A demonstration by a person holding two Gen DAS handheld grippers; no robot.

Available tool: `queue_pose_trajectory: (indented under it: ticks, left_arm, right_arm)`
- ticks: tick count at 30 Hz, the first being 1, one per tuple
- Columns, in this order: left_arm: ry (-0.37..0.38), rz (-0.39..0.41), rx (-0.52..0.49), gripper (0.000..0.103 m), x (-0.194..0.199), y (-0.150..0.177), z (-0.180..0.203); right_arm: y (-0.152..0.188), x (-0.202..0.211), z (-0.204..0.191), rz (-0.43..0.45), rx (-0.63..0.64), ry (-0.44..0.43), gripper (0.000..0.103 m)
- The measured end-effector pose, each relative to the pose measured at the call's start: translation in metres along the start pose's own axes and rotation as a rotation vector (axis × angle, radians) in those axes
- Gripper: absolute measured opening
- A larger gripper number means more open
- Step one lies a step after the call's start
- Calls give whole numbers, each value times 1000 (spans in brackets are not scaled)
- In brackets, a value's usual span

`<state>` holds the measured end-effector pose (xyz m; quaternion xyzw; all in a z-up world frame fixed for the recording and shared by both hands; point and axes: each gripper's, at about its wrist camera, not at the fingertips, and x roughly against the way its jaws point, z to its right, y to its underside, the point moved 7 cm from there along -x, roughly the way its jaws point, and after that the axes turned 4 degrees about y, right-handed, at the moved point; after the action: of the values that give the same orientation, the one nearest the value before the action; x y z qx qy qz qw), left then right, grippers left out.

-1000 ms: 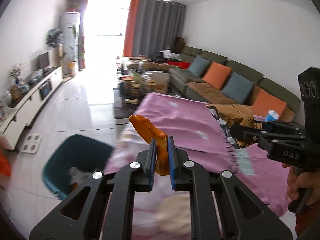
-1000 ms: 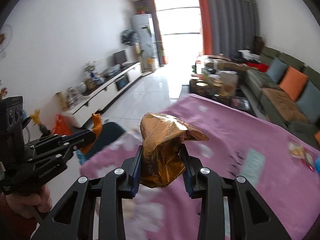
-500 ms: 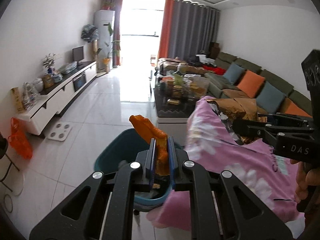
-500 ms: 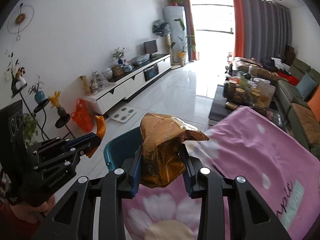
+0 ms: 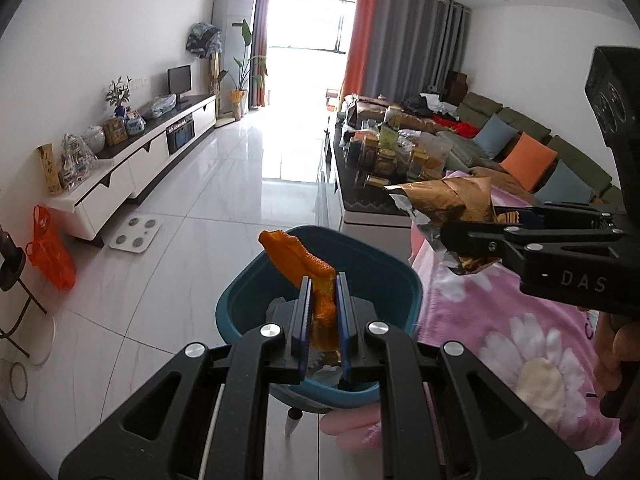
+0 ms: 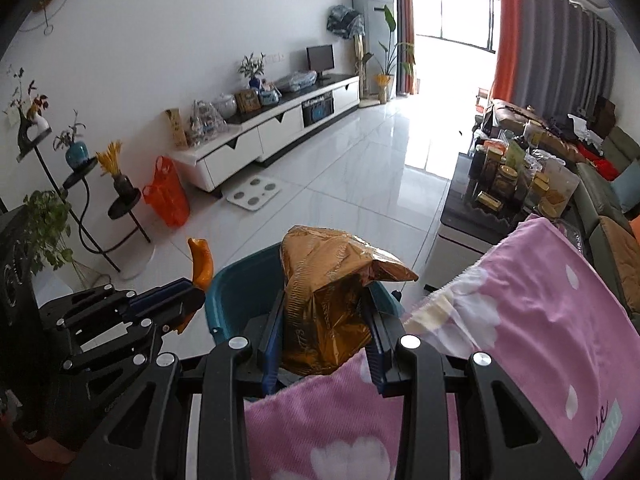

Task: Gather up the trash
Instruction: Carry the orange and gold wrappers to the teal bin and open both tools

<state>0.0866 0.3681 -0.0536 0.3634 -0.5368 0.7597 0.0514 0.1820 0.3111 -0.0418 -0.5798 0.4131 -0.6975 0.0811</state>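
Note:
My left gripper is shut on an orange peel and holds it right above the teal trash bin on the floor. My right gripper is shut on a crumpled gold foil wrapper, over the bin's near rim at the table edge. The right gripper with the gold wrapper shows at the right of the left wrist view. The left gripper with the peel shows at the left of the right wrist view. Some trash lies inside the bin.
A table with a pink flowered cloth stands right of the bin. A dark coffee table with jars lies beyond, a sofa at far right. A white TV cabinet, a scale, an orange bag and plant stands line the left.
Both grippers have swung left from over the pink table to the teal bin, each still holding its piece of trash. The bin is now right below the left gripper.

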Motion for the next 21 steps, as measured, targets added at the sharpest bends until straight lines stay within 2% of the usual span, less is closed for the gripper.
queue_pose_trajectory:
  ticks: [14, 21]
  left_arm:
    - [1, -96, 5, 12, -82, 1, 6]
    - [1, -137, 8, 12, -114, 10, -3]
  right_arm:
    - [4, -67, -4, -151, 45, 0, 33]
    - [5, -90, -9, -208, 65, 3, 33]
